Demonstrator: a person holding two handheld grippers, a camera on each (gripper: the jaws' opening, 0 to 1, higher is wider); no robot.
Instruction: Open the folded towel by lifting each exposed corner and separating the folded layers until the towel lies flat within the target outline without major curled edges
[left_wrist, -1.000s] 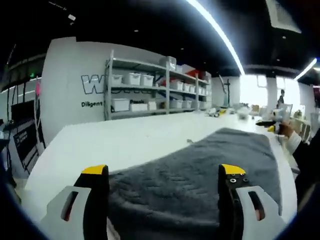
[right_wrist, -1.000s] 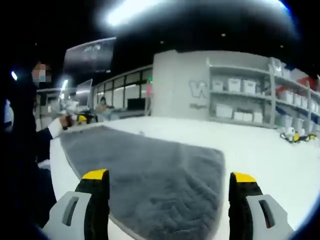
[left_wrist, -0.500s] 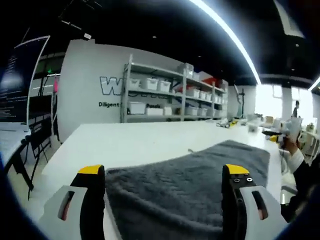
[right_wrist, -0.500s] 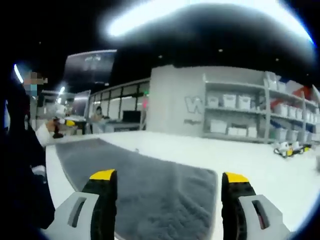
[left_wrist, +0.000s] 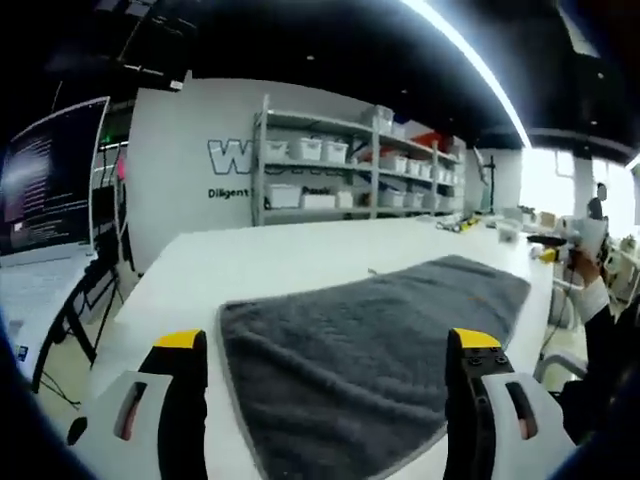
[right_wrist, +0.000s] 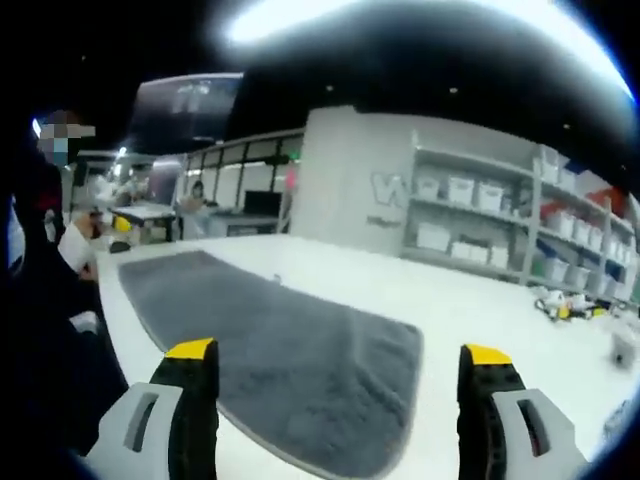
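A dark grey towel (left_wrist: 370, 335) lies spread flat on the white table (left_wrist: 260, 265), its near corner between my left gripper's jaws. My left gripper (left_wrist: 325, 345) is open, above the towel's near end, holding nothing. In the right gripper view the same towel (right_wrist: 270, 335) stretches away to the left. My right gripper (right_wrist: 340, 355) is open over its near right corner and grips nothing. The other gripper (right_wrist: 120, 224) shows small at far left, held in a hand.
Shelves with white bins (left_wrist: 330, 180) stand along the far wall. A monitor (left_wrist: 55, 180) stands at the left of the left gripper view. Small yellow items (right_wrist: 565, 305) lie at the table's far right. The person's dark sleeve (right_wrist: 50, 330) is at left.
Both views have pulled back and risen a little, so more bare table shows around the towel. The right jaws stand slightly wider than half a second ago. The towel lies as before.
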